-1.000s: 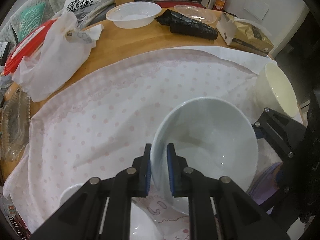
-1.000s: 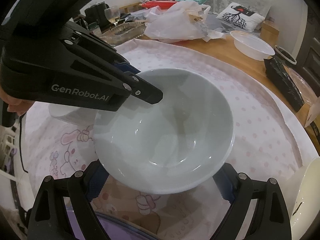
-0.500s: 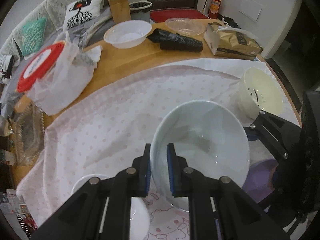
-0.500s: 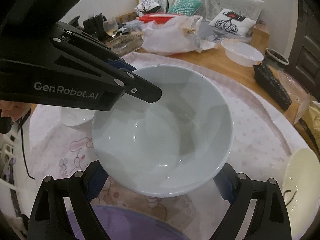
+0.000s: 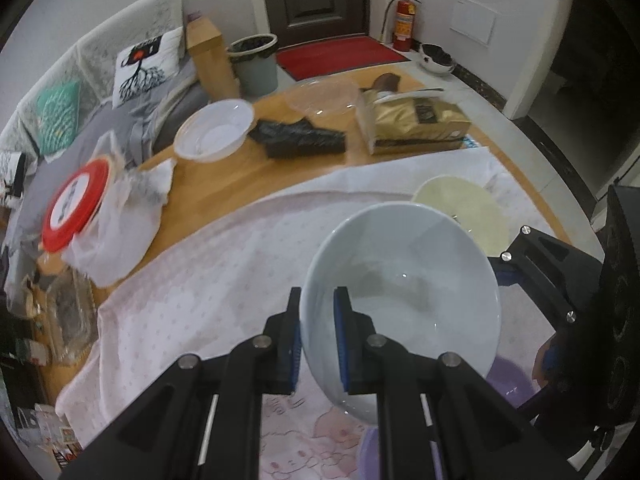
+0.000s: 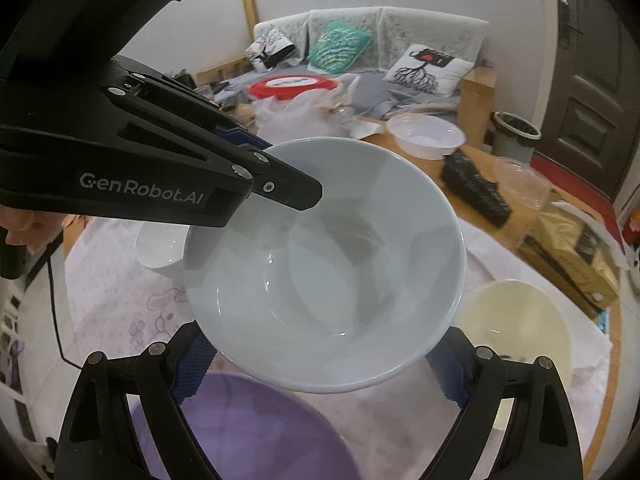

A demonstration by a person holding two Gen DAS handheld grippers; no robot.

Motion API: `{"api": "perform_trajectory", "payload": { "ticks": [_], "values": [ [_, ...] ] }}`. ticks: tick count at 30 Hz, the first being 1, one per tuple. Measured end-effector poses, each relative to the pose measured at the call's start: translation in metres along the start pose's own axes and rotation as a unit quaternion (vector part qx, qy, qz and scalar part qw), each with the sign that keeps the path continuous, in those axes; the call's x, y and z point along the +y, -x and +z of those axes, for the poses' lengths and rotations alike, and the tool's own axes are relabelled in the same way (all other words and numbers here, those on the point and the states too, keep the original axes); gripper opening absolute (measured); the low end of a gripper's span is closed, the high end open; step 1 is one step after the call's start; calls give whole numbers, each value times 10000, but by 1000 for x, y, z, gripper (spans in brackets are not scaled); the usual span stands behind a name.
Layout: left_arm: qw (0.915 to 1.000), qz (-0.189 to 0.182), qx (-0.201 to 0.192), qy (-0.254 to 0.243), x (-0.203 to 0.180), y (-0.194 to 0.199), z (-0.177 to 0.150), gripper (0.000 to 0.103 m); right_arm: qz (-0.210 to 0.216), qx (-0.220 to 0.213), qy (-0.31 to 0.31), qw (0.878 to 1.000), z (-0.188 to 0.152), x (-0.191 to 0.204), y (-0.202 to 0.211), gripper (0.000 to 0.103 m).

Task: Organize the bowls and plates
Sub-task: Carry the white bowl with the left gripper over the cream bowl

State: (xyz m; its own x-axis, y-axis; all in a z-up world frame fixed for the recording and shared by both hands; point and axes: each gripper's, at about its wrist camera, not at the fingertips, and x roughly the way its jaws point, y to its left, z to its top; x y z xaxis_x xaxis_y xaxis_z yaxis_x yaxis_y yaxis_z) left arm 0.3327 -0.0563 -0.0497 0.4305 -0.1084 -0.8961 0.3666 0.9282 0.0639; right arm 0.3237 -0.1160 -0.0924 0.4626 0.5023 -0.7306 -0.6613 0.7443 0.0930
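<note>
A pale blue-white bowl hangs above the pink dotted cloth. My left gripper is shut on the bowl's near rim, one pad inside and one outside. In the right wrist view, my right gripper spans the bowl from below, and its blue pads press on the two outer sides. The left gripper reaches in from the upper left. A purple plate lies under the bowl. A cream bowl stands to the right and a small white bowl to the left.
On the bare wood at the back are a white plastic bowl, a black bag, a gold package and a clear lid. A red-lidded tub in a white bag stands at the left edge.
Both grippers have risen together with the bowl between them. The table has dropped away and the purple plate has come into view beneath.
</note>
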Motion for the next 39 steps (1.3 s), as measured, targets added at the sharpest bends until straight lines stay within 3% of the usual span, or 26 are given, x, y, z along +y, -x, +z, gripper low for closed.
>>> {"api": "perform_trajectory", "payload": {
  "ticks": [6, 19, 39],
  "values": [
    [9998, -37, -91, -196, -36, -1, 25, 12, -207, -83, -204, 9995, -8, -26, 22, 89],
    [9989, -208, -31, -412, -89, -44, 67, 12, -677, 96, -625, 9957, -32, -86, 35, 90],
    [9994, -107, 198, -260, -88, -91, 64, 16, -783, 368, -643, 9942, -42, -98, 13, 90]
  ]
}}
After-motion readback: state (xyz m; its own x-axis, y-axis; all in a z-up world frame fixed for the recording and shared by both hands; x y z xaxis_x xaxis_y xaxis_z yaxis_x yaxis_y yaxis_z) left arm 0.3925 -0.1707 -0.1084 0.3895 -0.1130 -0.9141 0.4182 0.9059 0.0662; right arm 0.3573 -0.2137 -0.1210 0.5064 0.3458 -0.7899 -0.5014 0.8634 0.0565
